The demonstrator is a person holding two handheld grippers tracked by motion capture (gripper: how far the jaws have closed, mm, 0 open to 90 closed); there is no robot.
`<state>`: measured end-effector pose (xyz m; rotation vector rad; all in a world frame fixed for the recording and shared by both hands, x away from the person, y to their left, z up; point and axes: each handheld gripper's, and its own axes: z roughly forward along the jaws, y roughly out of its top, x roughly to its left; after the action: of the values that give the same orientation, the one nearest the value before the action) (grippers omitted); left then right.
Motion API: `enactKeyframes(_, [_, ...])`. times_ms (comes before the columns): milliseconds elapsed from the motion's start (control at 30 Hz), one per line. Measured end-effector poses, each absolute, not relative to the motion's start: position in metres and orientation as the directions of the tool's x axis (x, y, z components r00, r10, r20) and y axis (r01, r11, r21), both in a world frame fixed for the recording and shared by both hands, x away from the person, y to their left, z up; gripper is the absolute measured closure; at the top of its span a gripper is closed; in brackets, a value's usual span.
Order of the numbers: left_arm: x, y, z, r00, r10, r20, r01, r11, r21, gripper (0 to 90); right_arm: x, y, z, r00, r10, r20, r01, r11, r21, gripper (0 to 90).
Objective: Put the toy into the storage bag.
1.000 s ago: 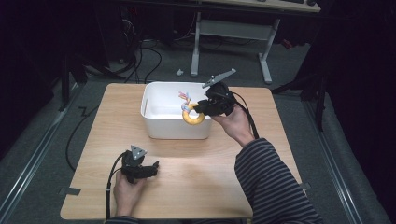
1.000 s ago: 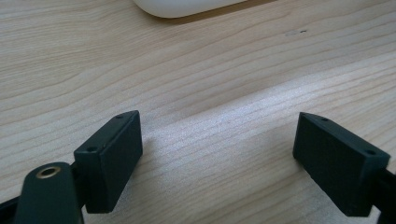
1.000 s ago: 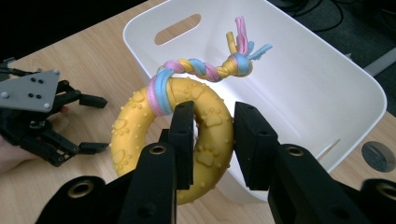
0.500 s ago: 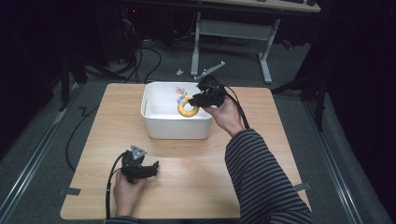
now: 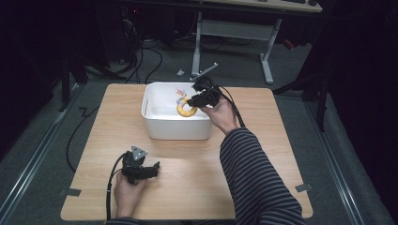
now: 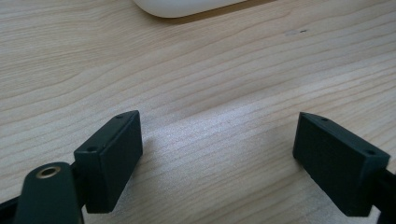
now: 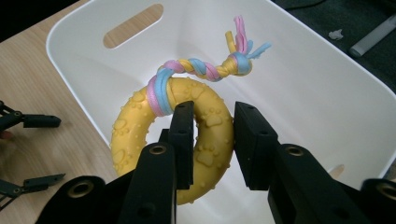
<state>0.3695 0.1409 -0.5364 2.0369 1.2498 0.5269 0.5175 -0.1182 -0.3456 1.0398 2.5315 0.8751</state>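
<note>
The work surface is a light wood-grain table [image 5: 263,154] with rounded corners, standing on grey carpeted flooring [image 5: 338,154]; its top is lying bare apart from a white bin [image 5: 162,126] sitting toward the far middle. Two pale tabs [image 5: 70,191] are projecting from the table's near corners, one at each side. The room beyond is sitting in deep shadow: black cables [image 5: 141,56] are running across the floor behind the table, and the grey legs of a second desk [image 5: 267,56] are standing further back, with a grey bar-shaped item [image 5: 204,72] lying on the floor near them. A metal rail [image 5: 33,154] is running along the floor at the table's left. The right gripper [image 5: 195,101], borne by a hand in a striped sleeve [image 5: 258,183], is hanging over the bin's right portion with its jaws clamping the yellow ring toy [image 7: 205,135]; the right gripper view is showing the pads pressing on the ring's studded band, inside the bin's walls and apparently clear of its floor. A braided rope tail [image 7: 205,69] in pink, blue and yellow is knotted round the ring and extending toward the bin's far wall. The left gripper [image 5: 150,171] is resting low on the table at the near left, well apart from the bin, its jaws standing wide with bare wood between them.
</note>
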Motion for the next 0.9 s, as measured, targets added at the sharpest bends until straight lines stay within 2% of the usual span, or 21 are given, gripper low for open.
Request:
enactKeyframes(500, [0.369,0.141,-0.536,0.457,0.889,-0.009,0.614,-0.308,0.727,15.9,0.53,-0.117,-0.369,-0.674,0.739,0.018,0.608,0.54,0.582,70.0])
enactKeyframes(900, [0.369,0.141,-0.536,0.457,0.889,-0.009,0.614,-0.308,0.727,15.9,0.531,-0.114,-0.381,-0.681,0.731,0.029,0.622,0.558,0.55,69.7])
